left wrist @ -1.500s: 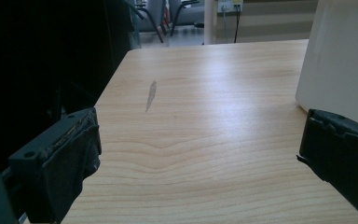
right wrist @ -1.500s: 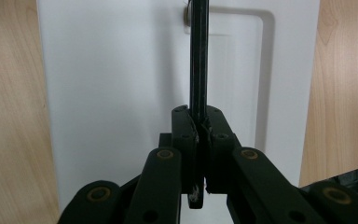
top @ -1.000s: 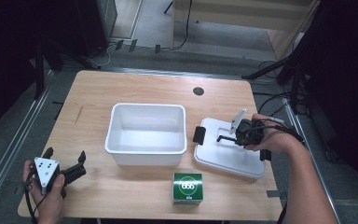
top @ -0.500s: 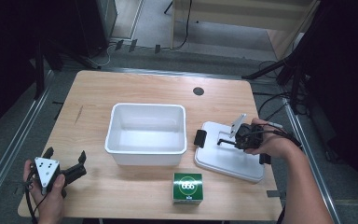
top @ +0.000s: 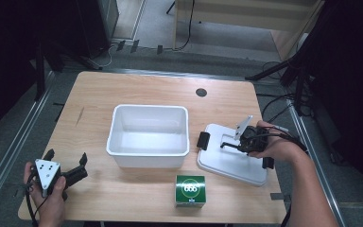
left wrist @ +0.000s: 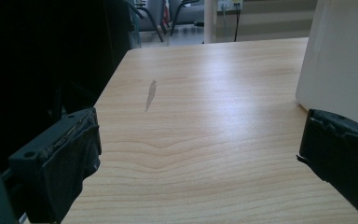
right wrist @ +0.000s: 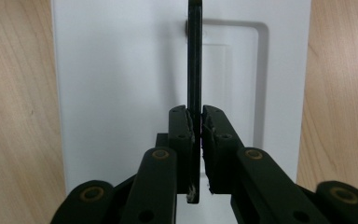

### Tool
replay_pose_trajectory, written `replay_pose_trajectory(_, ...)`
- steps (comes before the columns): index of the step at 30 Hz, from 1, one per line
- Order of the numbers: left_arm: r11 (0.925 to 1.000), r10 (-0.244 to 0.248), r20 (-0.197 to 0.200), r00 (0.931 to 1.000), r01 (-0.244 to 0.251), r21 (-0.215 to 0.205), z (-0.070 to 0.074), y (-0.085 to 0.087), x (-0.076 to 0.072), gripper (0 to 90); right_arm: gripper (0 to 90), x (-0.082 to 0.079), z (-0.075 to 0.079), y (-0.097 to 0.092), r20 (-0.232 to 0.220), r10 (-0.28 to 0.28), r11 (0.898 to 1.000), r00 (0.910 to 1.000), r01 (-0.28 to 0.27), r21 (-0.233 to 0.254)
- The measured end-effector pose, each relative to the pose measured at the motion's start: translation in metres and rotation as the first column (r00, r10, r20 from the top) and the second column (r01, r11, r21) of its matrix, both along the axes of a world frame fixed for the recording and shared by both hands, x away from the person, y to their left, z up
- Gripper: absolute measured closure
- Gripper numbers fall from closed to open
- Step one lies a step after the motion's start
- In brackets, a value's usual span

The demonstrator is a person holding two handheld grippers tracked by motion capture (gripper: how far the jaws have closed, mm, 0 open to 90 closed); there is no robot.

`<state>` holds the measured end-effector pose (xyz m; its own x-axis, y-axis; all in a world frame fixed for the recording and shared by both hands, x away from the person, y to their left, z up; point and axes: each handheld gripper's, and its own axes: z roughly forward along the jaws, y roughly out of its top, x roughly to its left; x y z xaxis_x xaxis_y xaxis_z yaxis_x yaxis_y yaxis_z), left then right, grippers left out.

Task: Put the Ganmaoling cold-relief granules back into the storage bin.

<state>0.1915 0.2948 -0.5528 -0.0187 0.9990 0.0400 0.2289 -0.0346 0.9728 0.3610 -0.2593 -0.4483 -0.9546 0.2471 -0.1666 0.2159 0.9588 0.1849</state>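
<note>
A white lid (top: pixel 227 163) with black end clips lies flat on the table, right of the white bin (top: pixel 149 109). My right gripper (top: pixel 230 143) reaches over it from the right. In the right gripper view, my right gripper (right wrist: pixel 195 116) is shut on the lid's thin black handle (right wrist: pixel 194 56), seen edge-on between the pads. The jaws have just been easing open slightly, with the handle still between them. My left gripper (top: pixel 66 158) rests at the front left corner, open and empty. In the left gripper view, my left gripper (left wrist: pixel 200 154) has bare table between its jaws and the bin wall (left wrist: pixel 340 65) at the right.
A green box (top: pixel 189 190) stands near the front edge, in front of the bin. A dark round grommet (top: pixel 201 92) sits in the tabletop at the back. Metal rails run along both sides of the table.
The right hand and the lid have shifted slightly toward the near side and settled lower. The left hand has stayed put.
</note>
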Motion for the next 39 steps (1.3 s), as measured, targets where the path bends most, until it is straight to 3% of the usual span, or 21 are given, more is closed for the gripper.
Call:
replay_pose_trajectory(8, 1.0000, -0.002, -0.001, 1.0000, 0.002, 0.002, 0.000, 0.000, 0.000, 0.0, 73.3, -0.006, 0.002, 0.002, -0.023, -0.002, 1.000, 0.9997, 0.002, -0.017)
replay_pose_trajectory(15, 1.0000, -0.001, 0.001, 1.0000, 0.001, -0.001, 0.000, 0.000, 0.000, 0.0, 52.7, -0.013, 0.008, 0.008, -0.045, -0.011, 1.000, 0.9989, 0.011, -0.012)
replay_pose_trajectory(30, 1.0000, -0.002, -0.001, 1.0000, 0.002, -0.003, 0.000, 0.000, 0.000, 0.0, 23.3, -0.037, 0.023, 0.031, -0.034, 0.023, 0.998, 0.9992, -0.025, -0.051)
replay_pose_trajectory(37, 1.0000, -0.002, -0.004, 1.0000, 0.002, -0.004, 0.000, 0.001, 0.000, 0.0, 1.4, -0.044, 0.029, 0.046, -0.061, 0.010, 1.000, 0.9981, -0.011, -0.022)
replay_pose_trajectory(39, 1.0000, -0.002, -0.004, 1.0000, 0.002, -0.005, 0.000, 0.001, 0.000, 0.0, 0.0, -0.046, 0.031, 0.051, -0.060, 0.002, 1.000, 0.9982, -0.004, -0.025)
